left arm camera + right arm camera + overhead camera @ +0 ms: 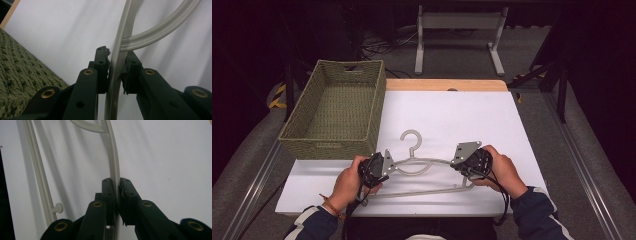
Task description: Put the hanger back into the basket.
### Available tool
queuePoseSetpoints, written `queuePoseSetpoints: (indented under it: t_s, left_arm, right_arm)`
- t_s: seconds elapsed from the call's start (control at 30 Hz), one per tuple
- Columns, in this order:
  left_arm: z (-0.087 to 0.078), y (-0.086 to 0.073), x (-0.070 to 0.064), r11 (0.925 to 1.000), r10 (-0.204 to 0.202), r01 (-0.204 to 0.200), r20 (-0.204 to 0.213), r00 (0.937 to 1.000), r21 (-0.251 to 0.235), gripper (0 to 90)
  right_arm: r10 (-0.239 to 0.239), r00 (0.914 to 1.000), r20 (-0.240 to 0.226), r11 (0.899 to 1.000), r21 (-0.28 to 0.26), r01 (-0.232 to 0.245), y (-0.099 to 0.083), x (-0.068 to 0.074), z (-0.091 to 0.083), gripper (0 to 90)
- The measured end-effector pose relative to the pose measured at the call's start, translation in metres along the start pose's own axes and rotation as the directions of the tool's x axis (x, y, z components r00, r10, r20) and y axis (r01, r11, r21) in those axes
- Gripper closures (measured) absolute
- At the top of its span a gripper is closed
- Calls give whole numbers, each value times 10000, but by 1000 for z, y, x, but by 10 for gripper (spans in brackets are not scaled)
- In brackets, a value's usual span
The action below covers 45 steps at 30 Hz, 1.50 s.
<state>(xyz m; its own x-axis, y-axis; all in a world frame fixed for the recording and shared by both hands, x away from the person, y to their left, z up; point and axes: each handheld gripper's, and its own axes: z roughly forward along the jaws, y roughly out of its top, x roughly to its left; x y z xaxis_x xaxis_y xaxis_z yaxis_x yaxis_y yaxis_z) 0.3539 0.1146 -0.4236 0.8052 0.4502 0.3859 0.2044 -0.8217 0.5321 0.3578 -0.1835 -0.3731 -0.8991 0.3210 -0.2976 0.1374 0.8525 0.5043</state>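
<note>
High view looks down from the near side. Each gripper view sits close behind its jaws, facing along the hanger (117, 62) between them; shared part, probably the inner arch.

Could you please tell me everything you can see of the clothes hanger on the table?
The hanger is pale grey and looks like ribbed plastic, with an open hook pointing away from the person, curved shoulders, a straight bottom bar and a small peg near one end. It lies on the white table, right of the woven basket and apart from it. The left gripper and right gripper each clamp one shoulder arm between their jaws.
</note>
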Motion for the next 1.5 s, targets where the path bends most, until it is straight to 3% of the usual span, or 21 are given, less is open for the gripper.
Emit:
queuePoseSetpoints:
  t_s: [0.1, 0.2, 0.37, 0.63, 0.97, 1.07, 1.23, 1.27, 1.3, 1.33, 1.4, 1.43, 1.47, 1.5]
  left_arm:
    - [1, 1, 0, 10000, -18, 18, -63, 10000, -3, 772]
    - [2, 3, 1, 9999, -140, 138, -181, 9997, -69, 696]
    - [6, 7, 1, 9999, 108, -110, -217, 9997, -104, 744]
    - [5, 7, 0, 9987, 493, -502, -623, 9968, -131, 783]
    - [-3, 5, -1, 9959, 531, -562, -441, 9976, -709, 805]
    - [-6, 4, 2, 9952, 377, -411, -405, 9985, -890, 811]
    - [-11, -1, 11, 9925, -177, 140, -295, 9994, -1217, 813]
    - [-13, -3, 13, 9905, -312, 267, -313, 9990, -1349, 813]
    - [-13, -3, 13, 9905, -312, 267, -313, 9990, -1349, 813]
    - [-15, -4, 15, 9885, -511, 454, -362, 9980, -1441, 814]
    - [-17, -5, 17, 9869, -558, 502, -325, 9979, -1536, 814]
    - [-18, -5, 18, 9849, -632, 555, -423, 9971, -1642, 814]
    - [-20, -6, 19, 9820, -758, 666, -455, 9961, -1767, 814]
    - [-22, -7, 22, 9792, -912, 829, -369, 9951, -1853, 814]
  right_arm:
    - [46, 10000, -40, 10000, 70, -46, -1, -1, 2, 833]
    - [0, 10000, 29, 9999, 155, 0, -1, -2, 4, 833]
    - [143, 9999, 91, 9999, 79, -144, -3, -4, 4, 833]
    - [287, 9994, 184, 9996, 46, -288, -5, -7, 4, 827]
    - [640, 9956, 678, 9950, -809, -585, -7, -10, -9, 787]
    - [789, 9921, 973, 9924, -1021, -689, -10, -13, -14, 723]
    - [1387, 9762, 1669, 9685, -2287, -985, -20, -18, -36, 545]
    - [1630, 9679, 1915, 9535, -2825, -1047, -25, -19, -43, 455]
    - [1902, 9560, 2232, 9404, -3211, -1121, -31, -22, -47, 431]
    - [2093, 9500, 2319, 9310, -3442, -1211, -36, -23, -50, 417]
    - [2500, 9418, 2249, 9024, -4066, -1424, -48, -27, -56, 359]
    - [2500, 9418, 2249, 9024, -4066, -1424, -48, -27, -56, 359]
    - [2938, 9206, 2571, 8895, -4260, -1649, -62, -30, -57, 284]
    - [3049, 9106, 2790, 8873, -4307, -1651, -67, -31, -57, 277]
